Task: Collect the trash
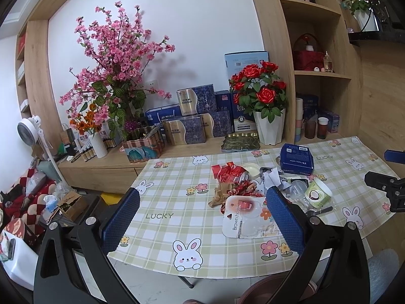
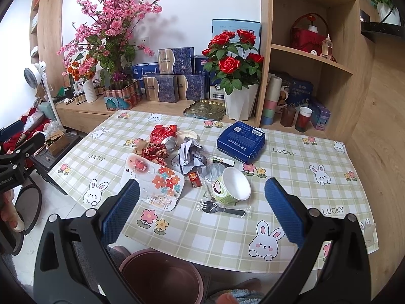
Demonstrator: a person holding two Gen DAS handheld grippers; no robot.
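Trash lies in a heap on the checked tablecloth [image 1: 162,202] [image 2: 291,177]: a crushed red can [image 1: 231,173] [image 2: 163,136], a white blister card [image 1: 249,217] [image 2: 154,183], crumpled paper [image 1: 272,177] [image 2: 191,155], a green paper cup on its side [image 1: 317,192] [image 2: 231,186], a wrapped black spoon [image 2: 222,209] and a blue box [image 1: 297,158] [image 2: 240,141]. A brown bin [image 2: 162,276] stands below the table's near edge. My left gripper [image 1: 202,217] hangs open in front of the blister card. My right gripper [image 2: 202,210] is open too, just short of the cup and spoon.
A wooden sideboard [image 1: 106,167] behind the table carries pink blossoms [image 1: 119,58], red roses in a white pot [image 1: 263,96] [image 2: 235,65], and blue gift boxes [image 1: 195,124]. Shelves [image 2: 311,55] rise on the right. A white fan [image 1: 30,129] and clutter sit on the floor at left.
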